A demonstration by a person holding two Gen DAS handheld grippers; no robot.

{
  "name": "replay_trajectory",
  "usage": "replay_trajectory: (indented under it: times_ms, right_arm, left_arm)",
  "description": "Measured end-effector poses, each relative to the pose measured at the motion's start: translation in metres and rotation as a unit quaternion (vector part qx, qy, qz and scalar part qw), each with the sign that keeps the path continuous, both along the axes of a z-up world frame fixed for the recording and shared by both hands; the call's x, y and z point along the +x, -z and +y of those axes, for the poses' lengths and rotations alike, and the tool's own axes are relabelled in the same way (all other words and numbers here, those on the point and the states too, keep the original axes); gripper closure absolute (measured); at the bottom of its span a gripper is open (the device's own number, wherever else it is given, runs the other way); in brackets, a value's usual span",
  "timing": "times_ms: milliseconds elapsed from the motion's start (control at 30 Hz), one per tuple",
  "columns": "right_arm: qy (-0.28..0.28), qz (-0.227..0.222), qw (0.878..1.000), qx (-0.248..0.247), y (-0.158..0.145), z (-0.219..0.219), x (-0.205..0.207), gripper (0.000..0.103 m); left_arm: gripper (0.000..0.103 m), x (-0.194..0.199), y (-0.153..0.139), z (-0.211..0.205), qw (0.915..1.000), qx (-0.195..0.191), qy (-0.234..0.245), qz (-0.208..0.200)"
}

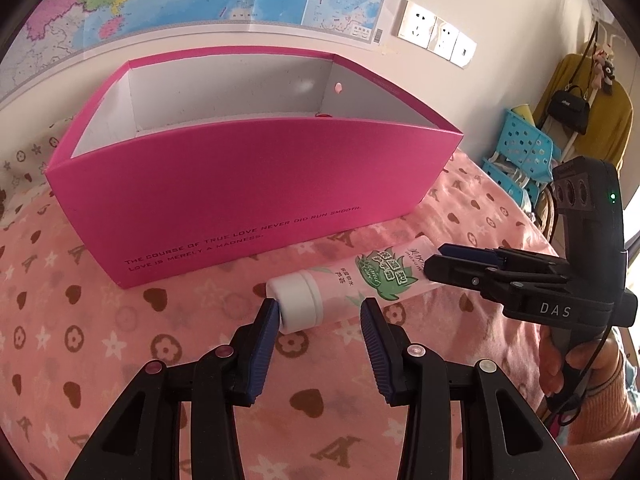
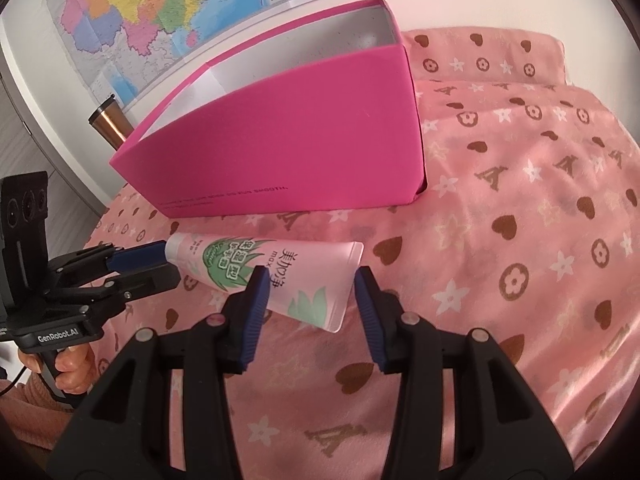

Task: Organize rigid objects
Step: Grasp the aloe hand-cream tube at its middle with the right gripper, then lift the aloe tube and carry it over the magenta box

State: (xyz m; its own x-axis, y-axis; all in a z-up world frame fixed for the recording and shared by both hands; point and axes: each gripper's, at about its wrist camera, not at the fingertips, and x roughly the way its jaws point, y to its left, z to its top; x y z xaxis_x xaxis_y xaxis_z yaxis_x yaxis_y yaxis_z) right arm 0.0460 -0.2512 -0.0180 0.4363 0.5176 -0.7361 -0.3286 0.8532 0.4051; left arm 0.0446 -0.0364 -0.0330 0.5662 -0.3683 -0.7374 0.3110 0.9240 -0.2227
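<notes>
Both claws stand apart around the hand-cream tube (image 1: 352,282), which lies on the pink bedspread (image 1: 120,340) just in front of the pink box (image 1: 240,184): left claw (image 1: 318,320) brackets its white cap (image 1: 298,300), right claw (image 2: 306,292) its flat tail. Grasping seems the step in hand; next, one claw must close, lift the tube over the box's front wall and release it inside.

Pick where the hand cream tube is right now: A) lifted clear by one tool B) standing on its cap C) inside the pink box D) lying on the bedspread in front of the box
D: the tube lies flat on the bedspread before the pink box, both tools open around its ends.
</notes>
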Motion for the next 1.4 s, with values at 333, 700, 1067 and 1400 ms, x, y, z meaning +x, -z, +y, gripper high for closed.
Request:
replay_trajectory:
  times_ms: [333, 700, 1067, 1400]
  right_arm:
    - [0.000, -0.015, 1.000, -0.010, -0.009, -0.001, -0.006, 0.056]
    - [0.002, -0.031, 0.999, -0.013, -0.022, -0.003, -0.011, 0.056]
    - [0.002, -0.042, 0.999, -0.014, -0.029, -0.005, -0.014, 0.056]
    - [0.006, -0.056, 0.998, -0.014, -0.038, -0.009, -0.016, 0.056]
  left_arm:
    - [0.061, -0.004, -0.006, -0.003, 1.0000, -0.001, 0.002, -0.009]
    - [0.061, -0.010, -0.016, -0.005, 0.9997, 0.001, 0.004, -0.023]
    - [0.061, -0.013, -0.024, -0.005, 0.9994, -0.003, 0.006, -0.035]
    - [0.061, -0.015, -0.035, -0.007, 0.9986, -0.008, 0.009, -0.051]
